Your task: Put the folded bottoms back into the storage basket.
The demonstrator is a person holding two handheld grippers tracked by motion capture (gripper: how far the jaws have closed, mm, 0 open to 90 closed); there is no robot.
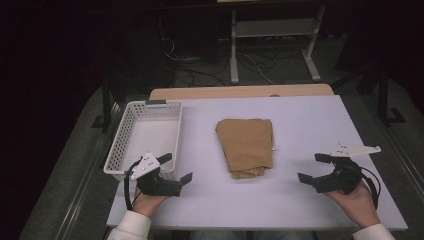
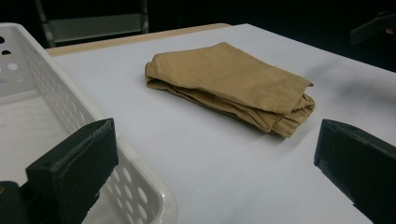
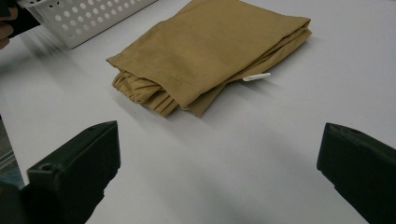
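A folded tan cloth garment [image 1: 246, 146] is lying at the middle of the white worktop [image 1: 300, 200], a small white tag [image 3: 256, 77] sticking out from one edge. A white perforated plastic basket [image 1: 145, 137] is sitting to its left. The left gripper [image 1: 175, 169] and right gripper [image 1: 314, 168] are resting on either side — fingers spread wide, holding nothing.

The room around me is dark. Beyond my white surface [image 1: 300, 125], a wooden tabletop edge [image 1: 240, 91] peeks out. Farther back stands a white metal rack [image 1: 272, 35], with black cables [image 1: 210, 70] tangled on the grey floor [image 1: 65, 165].
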